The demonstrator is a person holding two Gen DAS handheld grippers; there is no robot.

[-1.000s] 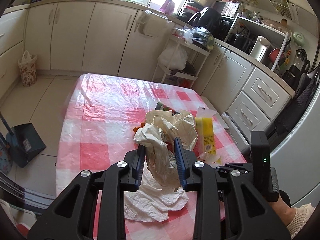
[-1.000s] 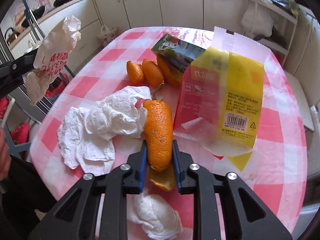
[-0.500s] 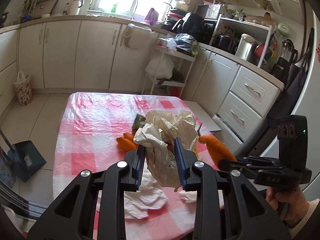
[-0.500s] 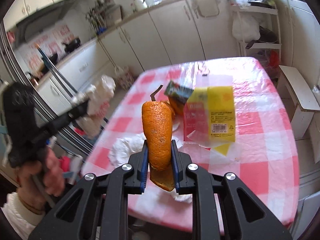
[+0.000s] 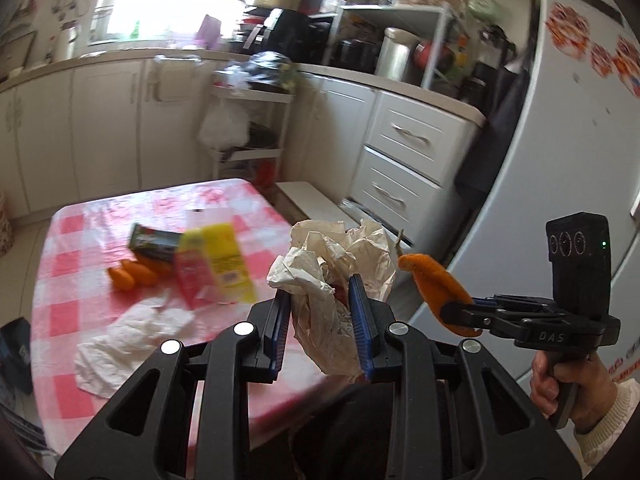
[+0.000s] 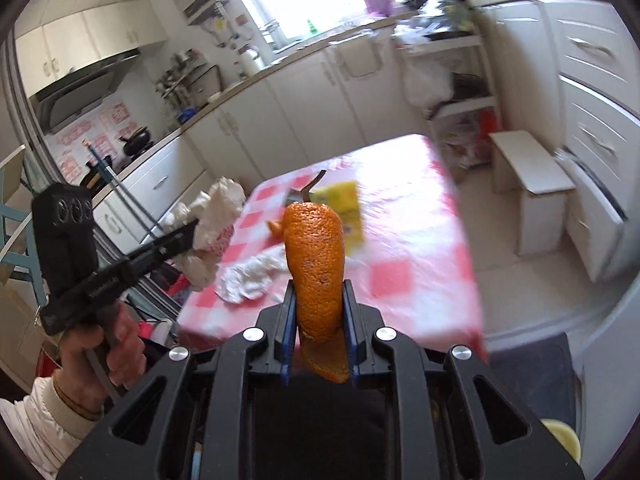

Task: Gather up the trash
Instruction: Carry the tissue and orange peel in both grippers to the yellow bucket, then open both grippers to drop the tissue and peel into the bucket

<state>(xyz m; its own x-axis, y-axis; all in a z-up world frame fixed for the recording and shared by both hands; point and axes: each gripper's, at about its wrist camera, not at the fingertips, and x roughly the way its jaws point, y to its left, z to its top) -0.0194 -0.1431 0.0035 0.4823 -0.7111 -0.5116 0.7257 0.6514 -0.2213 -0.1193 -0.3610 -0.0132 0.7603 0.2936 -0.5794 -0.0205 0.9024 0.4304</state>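
Black left gripper (image 5: 320, 312), blue pads, silver screws; right gripper (image 6: 318, 312) alike; cream knit sleeves (image 5: 608, 428).

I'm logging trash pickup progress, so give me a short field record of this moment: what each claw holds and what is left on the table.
left claw: shut on crumpled paper wrapper, held off the table
right claw: shut on orange peel, stem end up
table: pink checked cloth
left on table: white tissue, yellow and red packet, green carton, orange peel pieces
bin: not in view
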